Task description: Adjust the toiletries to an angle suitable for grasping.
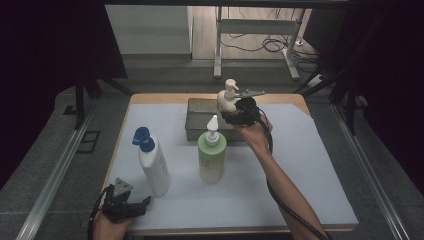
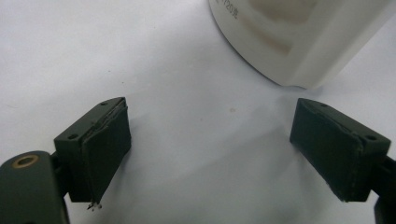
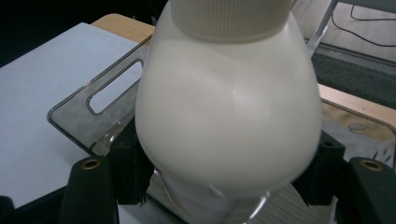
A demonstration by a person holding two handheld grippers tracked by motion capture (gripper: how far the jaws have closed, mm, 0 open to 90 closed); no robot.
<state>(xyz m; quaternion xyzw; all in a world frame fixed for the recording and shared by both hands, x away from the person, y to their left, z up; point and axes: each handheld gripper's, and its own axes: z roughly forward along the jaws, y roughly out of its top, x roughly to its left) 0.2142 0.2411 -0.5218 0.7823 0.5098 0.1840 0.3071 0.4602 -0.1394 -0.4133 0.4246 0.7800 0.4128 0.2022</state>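
Note:
A cream pump bottle (image 1: pixel 227 98) sits over the near right corner of a grey see-through bin (image 1: pixel 200 122) at the back of the mat. My right gripper (image 1: pixel 236 113) is shut on its rounded body. In the right gripper view the cream pump bottle (image 3: pixel 229 107) stands between both black jaws, its lower part behind the bin's wall (image 3: pixel 107 116). My left gripper (image 1: pixel 131 206) rests open at the near left edge, just short of a white bottle with a blue pump (image 1: pixel 152 165). The left gripper (image 2: pixel 210 140) has nothing between its pads, and the white bottle's base (image 2: pixel 299 42) is just ahead.
A green pump bottle (image 1: pixel 211 157) stands mid-mat, in front of the bin and left of my right forearm. The pale mat (image 1: pixel 310 175) covers a wooden table. The floor beyond holds table legs (image 1: pixel 218 50) and cables.

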